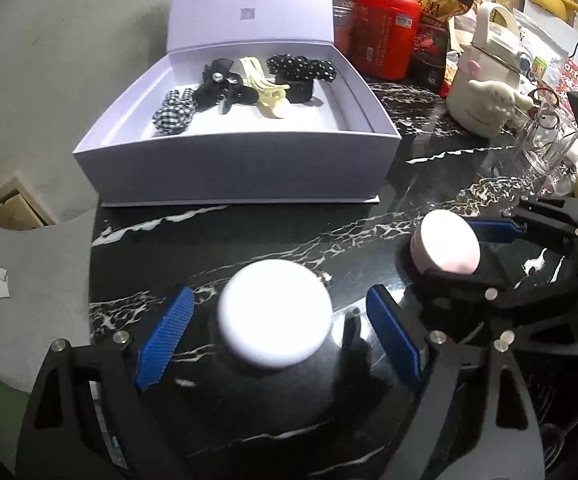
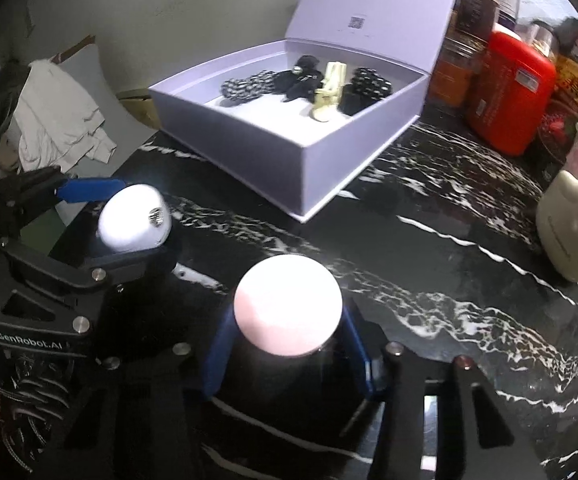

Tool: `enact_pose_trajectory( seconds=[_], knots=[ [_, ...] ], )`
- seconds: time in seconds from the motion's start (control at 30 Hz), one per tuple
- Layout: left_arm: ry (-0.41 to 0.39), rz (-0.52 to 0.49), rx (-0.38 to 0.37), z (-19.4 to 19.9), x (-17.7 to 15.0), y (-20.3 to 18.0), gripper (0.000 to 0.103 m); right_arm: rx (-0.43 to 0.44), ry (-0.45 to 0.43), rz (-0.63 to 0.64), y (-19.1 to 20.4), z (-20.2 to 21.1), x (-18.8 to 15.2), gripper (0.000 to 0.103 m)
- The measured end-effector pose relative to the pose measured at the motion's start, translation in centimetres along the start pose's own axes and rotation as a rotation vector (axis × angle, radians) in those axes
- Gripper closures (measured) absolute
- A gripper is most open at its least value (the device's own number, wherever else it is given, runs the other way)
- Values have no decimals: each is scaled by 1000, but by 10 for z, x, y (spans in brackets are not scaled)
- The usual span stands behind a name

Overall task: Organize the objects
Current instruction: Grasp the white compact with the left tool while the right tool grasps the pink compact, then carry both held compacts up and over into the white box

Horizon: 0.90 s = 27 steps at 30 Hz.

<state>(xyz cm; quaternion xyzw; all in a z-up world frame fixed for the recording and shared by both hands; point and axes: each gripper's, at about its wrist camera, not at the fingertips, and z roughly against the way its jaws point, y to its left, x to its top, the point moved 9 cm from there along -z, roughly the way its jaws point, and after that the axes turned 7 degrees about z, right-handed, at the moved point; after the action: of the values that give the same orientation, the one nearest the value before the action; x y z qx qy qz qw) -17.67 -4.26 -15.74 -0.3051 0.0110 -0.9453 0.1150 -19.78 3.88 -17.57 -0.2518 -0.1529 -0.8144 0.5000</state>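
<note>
Left wrist view looks down on a white round puff [image 1: 275, 314] sitting on the black marbled desk [image 1: 249, 236], well short of the lavender box [image 1: 233, 164] that stands open near the desk's far edge with four hair clips [image 1: 233, 88] already lying in it. The left tongs [image 1: 277, 344] stand wide apart, blue pads either side of the white puff with a clear gap on both, so they grip nothing yet. Just beside it, toward the right-hand edge, the pink round puff [image 2: 288, 308] sits between the pads of the right tongs [image 2: 287, 344]; from the right wrist view those pads lie close against its flanks and look to be pressing on it, though I would call that a likely hold rather than a proven one. Both puffs look light and soft, smooth-topped domes, probably squashy under pressure and a little slippery on the curved crown. My judgement is that the sides are the place to take them, low on the widest part of the rim where the ribbed pads can bite, with a gentle squeeze so the thing does not pop upward out of the grip. Nothing about them seems fragile; the glass mug [image 1: 545, 140] and the cream figurine [image 1: 485, 92] near the right edge are the breakables to steer clear of.
</note>
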Motion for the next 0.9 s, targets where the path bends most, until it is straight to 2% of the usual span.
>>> enact_pose_trajectory(
  seconds=[0.03,0.1,0.3,0.43,0.5,0.7,0.9],
  knots=[
    [9,-1,-7,-2,0,-2,21,4,0,-6,-2,1,0,51],
    [27,0,-22,-6,-2,-5,33,7,1,-7,-5,1,-1,51],
    [18,-15,-15,-10,0,-11,49,7,1,-5,-11,2,-2,51],
    [29,-19,-29,-8,-3,-18,50,-8,10,-3,-12,4,-6,51],
    [28,-19,-27,-7,-6,-21,54,-14,10,-12,-13,7,-10,51],
    [42,-25,-25,0,-19,-34,54,-39,10,-49,-17,20,-29,51],
    [45,-41,-59,10,-33,-55,54,-51,12,-75,-17,37,-53,51]
  ],
)
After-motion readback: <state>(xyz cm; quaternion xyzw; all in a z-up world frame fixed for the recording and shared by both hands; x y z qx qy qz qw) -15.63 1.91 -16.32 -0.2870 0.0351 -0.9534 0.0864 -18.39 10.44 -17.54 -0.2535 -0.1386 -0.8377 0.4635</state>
